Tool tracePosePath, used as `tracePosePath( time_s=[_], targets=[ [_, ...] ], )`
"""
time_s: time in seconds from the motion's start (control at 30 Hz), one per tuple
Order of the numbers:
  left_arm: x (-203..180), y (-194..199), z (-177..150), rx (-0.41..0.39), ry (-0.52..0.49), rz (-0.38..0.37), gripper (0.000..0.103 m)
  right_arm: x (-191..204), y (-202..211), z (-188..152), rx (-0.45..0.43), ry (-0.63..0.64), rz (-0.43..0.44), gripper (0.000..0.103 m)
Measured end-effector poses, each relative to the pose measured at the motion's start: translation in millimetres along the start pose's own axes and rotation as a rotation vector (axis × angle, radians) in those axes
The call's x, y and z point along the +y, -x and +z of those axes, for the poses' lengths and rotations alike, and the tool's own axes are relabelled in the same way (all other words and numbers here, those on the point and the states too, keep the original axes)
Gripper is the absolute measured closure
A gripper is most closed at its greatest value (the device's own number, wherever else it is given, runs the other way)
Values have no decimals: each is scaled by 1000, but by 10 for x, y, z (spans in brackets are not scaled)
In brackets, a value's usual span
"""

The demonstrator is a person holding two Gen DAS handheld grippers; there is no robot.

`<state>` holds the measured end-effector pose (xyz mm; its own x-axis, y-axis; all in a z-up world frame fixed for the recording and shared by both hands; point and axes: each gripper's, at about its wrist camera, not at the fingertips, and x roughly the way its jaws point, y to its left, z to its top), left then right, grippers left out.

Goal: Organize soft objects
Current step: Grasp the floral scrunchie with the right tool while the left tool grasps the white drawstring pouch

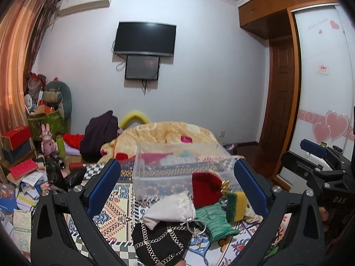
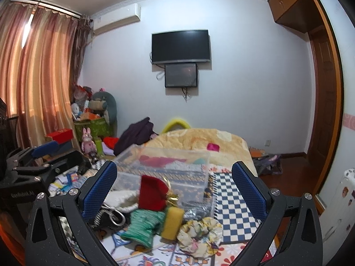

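A pile of soft things lies on the patterned bedspread: a red pouch (image 1: pixel 205 188) (image 2: pixel 153 191), a white drawstring bag (image 1: pixel 170 208), a green knitted piece (image 1: pixel 216 223) (image 2: pixel 144 226), a yellow-green sponge (image 1: pixel 236 204) (image 2: pixel 172 221), a black chain-trimmed bag (image 1: pixel 162 243) and a floral scrunchie (image 2: pixel 199 235). A clear plastic box (image 1: pixel 182 168) (image 2: pixel 164 170) stands behind the pile with some fabric inside. My left gripper (image 1: pixel 177 186) is open above the pile. My right gripper (image 2: pixel 175 188) is open above it too. Both are empty.
A yellow quilt (image 1: pixel 168 133) is bunched at the far end of the bed. Books, boxes and toys (image 1: pixel 26 166) crowd the left side. A wardrobe (image 1: pixel 321 88) and a door stand on the right. The right gripper's body (image 1: pixel 321 166) shows at the left view's right edge.
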<state>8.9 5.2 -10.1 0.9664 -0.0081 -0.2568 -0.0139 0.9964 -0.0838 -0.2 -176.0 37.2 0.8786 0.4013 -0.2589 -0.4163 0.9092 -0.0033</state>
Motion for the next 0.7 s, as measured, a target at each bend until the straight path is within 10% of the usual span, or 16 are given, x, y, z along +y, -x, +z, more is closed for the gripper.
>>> tracePosePath(
  time_s=[0.53, 0.7],
  targets=[
    [279, -842, -644, 322, 55, 5, 0, -494, -473, -672, 301, -96, -36, 1],
    [275, -953, -718, 363, 80, -5, 0, -555, -591, -838, 377, -114, -27, 15]
  ],
)
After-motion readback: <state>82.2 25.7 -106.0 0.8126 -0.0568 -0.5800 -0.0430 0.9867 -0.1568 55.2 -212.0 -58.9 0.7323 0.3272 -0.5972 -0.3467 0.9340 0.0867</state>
